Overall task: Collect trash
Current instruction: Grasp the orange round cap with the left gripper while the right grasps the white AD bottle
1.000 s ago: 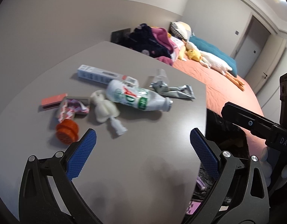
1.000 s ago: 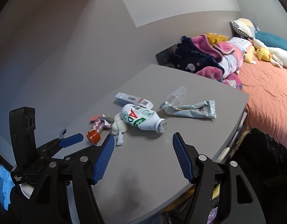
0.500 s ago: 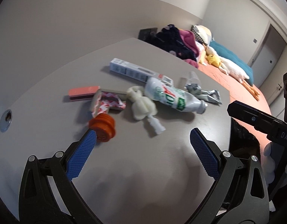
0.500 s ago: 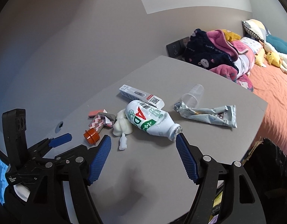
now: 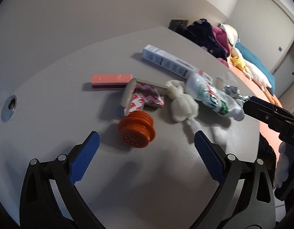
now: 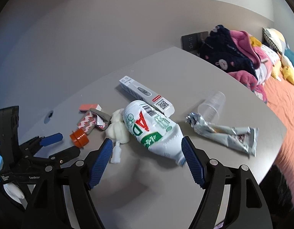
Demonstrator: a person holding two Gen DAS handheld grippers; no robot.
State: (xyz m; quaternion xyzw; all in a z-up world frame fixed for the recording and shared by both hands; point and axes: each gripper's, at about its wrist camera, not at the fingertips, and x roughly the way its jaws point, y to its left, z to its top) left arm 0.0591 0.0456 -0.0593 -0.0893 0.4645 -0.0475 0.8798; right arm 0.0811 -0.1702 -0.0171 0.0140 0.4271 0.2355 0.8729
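Note:
Trash lies on a grey table [image 5: 51,87]. An orange ribbed cap [image 5: 136,130] lies just ahead of my open, empty left gripper [image 5: 147,152]. A white "AD" bottle [image 6: 152,129] lies on its side, its neck between the pads of my open, empty right gripper [image 6: 147,152]. Beside them lie a white crumpled wad [image 6: 118,127], a red-and-white wrapper [image 5: 141,97], a pink box [image 5: 110,81], a long white box [image 6: 147,94], a clear cup [image 6: 211,106] and a silver foil packet [image 6: 225,133].
A bed with an orange sheet [image 6: 284,103], piled clothes [image 6: 234,55] and plush toys stands to the right of the table. A cable hole [image 5: 9,107] sits at the table's left. A dark bin [image 5: 267,152] shows below the table's right edge.
Both grippers have moved forward toward the trash. The left now faces the orange cap; the right now brackets the bottle's neck. Both stay open.

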